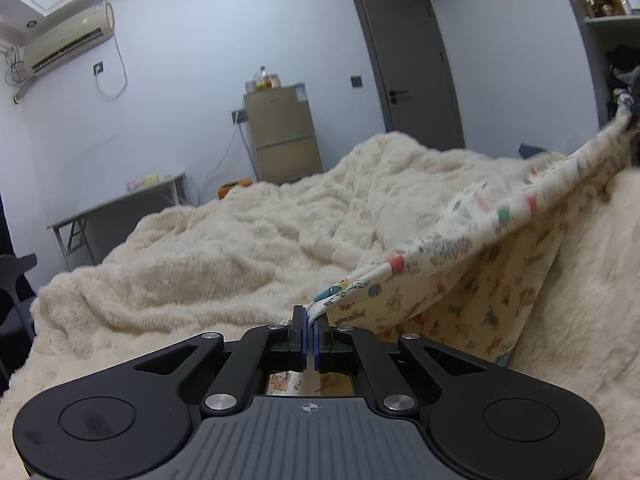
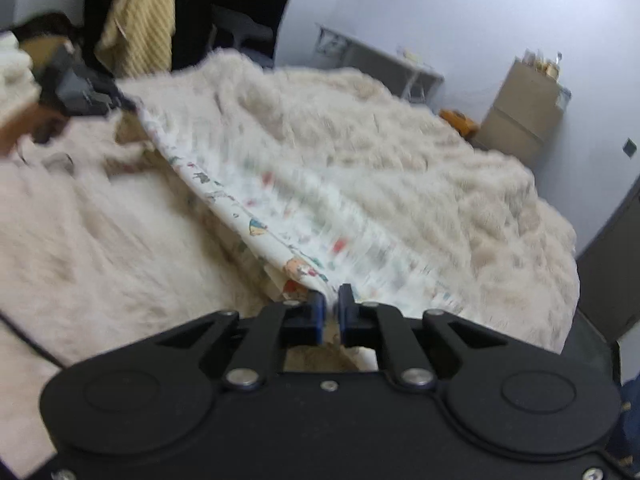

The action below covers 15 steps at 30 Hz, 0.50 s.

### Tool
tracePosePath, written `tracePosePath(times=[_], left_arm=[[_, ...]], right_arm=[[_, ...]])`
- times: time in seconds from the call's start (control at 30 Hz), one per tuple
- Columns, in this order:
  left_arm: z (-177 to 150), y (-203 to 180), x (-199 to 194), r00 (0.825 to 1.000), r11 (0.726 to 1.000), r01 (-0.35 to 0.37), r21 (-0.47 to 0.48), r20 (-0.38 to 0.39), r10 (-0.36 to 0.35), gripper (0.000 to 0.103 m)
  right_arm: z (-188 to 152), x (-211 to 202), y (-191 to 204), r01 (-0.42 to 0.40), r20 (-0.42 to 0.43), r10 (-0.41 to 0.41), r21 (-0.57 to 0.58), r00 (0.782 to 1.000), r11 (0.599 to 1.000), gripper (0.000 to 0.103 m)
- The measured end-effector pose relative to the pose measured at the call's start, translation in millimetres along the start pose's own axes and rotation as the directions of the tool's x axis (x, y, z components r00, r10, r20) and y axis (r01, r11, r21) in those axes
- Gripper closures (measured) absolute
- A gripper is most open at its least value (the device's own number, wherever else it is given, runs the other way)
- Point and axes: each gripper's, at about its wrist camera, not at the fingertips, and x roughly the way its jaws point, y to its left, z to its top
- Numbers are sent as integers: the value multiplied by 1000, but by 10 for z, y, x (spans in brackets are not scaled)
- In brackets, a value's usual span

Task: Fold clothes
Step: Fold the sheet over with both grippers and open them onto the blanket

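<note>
A cream garment with small coloured prints [image 1: 472,236] hangs stretched between my two grippers above the bed. In the left wrist view my left gripper [image 1: 311,316] is shut on one corner of its hem, and the cloth rises from there to the upper right edge of the frame. In the blurred right wrist view my right gripper [image 2: 331,300] is shut on another corner of the garment [image 2: 280,200]. From it the cloth runs up and left to the left gripper [image 2: 122,101], held by a hand. The garment's lower part drapes down onto the blanket.
A fluffy cream blanket [image 1: 224,240] covers the whole bed. Beyond the bed stand a small tan fridge [image 1: 282,132], a grey folding table [image 1: 120,200] and a grey door [image 1: 416,64]. Hanging clothes [image 2: 140,12] and a dark chair [image 2: 240,28] are beside the bed.
</note>
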Motion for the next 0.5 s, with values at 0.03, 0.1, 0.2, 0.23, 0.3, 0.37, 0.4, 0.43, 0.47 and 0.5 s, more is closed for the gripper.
tracePosePath(times=[0.03,0.1,0.2,0.23,0.3,0.37,0.4,0.43,0.47,0.5], left_arm=[[20,-11,-41,1000,1000,1,6,1,-1,103],[61,-32,-123,1000,1000,4,19,2,-4,103],[-83,-147,-154,993,991,73,115,-96,-62,101],[-147,-186,-150,988,985,99,142,-132,-81,98],[-334,-219,-107,971,980,124,154,-221,-88,92],[-521,-181,-85,951,981,145,132,-293,-101,62],[-567,-121,-101,945,981,169,92,-299,-135,57],[-590,-52,-126,941,979,197,45,-287,-177,54],[-603,94,-173,938,967,248,-51,-237,-253,47],[-612,324,-244,928,929,318,-191,-136,-346,40]], right_arm=[[35,-90,-50,-13,8,13,-2,1000,1000,99],[32,-271,-88,-42,4,42,-42,999,998,103],[-123,-290,-13,-49,-51,45,-81,998,995,103],[-148,-262,21,-59,-70,53,-95,996,994,103],[-260,-168,122,-104,-129,88,-121,988,987,93],[-288,-99,152,-122,-145,103,-128,984,984,69],[-265,-89,143,-128,-132,111,-124,985,984,61],[-215,-76,110,-133,-115,120,-110,986,985,47],[-157,-58,69,-137,-98,128,-94,987,986,42],[-111,-38,25,-141,-85,134,-80,987,987,41]])
